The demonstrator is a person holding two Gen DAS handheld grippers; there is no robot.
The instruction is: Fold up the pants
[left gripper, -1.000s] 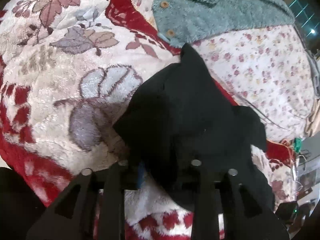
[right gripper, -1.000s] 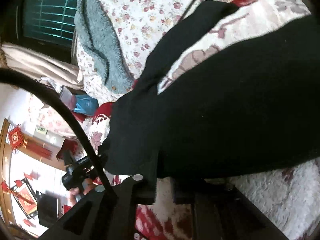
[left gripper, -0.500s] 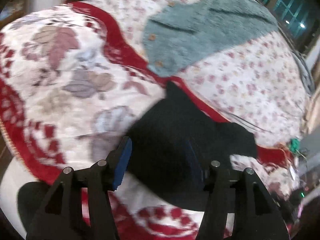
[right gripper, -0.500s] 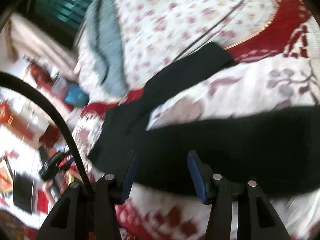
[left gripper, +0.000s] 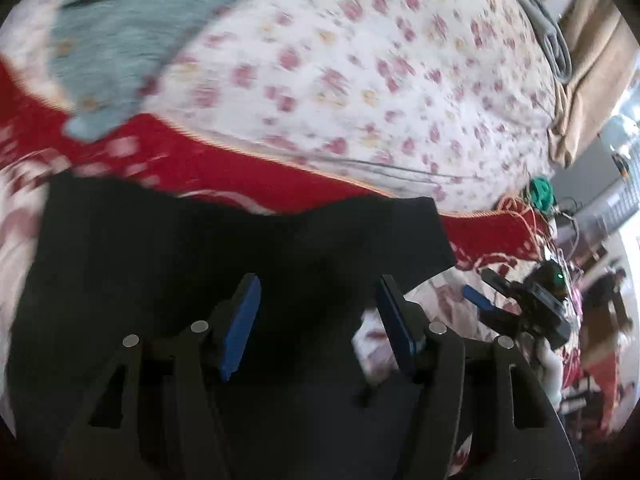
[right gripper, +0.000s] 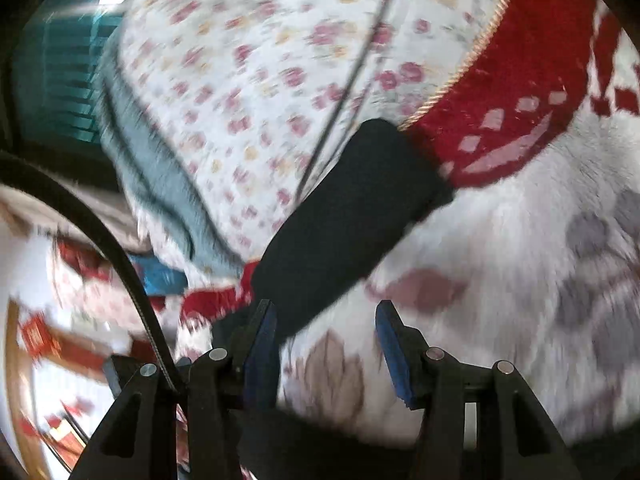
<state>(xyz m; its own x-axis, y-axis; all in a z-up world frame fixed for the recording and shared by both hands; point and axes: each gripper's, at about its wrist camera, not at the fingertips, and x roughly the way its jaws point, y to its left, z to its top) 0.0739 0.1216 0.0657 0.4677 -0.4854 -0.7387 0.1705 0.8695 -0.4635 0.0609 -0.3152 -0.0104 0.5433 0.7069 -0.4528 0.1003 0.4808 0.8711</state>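
Left tongs (left gripper: 316, 320): the two blue-padded fingers (left gripper: 240, 326) are held wide apart, nothing clamped between them, and are poised over the black fabric pants (left gripper: 224, 248). The pants are spread as a broad dark panel across the red-and-white plush patterned blanket (left gripper: 248, 176) on the bed, one corner reaching toward the right. The second tool is seen at the right edge of the left wrist view.

Right tongs (right gripper: 324, 344): the fingers are likewise parted and empty. A black pant leg (right gripper: 352, 208) is laid diagonally ahead of them, its lower part beside the left finger and its far end at the blanket's red border (right gripper: 508, 92).

Beyond the blanket, a white sheet printed with small pink flowers (left gripper: 360, 60) is shown, with a teal fleece garment (left gripper: 120, 36) lying on it. A thin dark cable (right gripper: 344, 84) is seen crossing the sheet. Both views are blurred.
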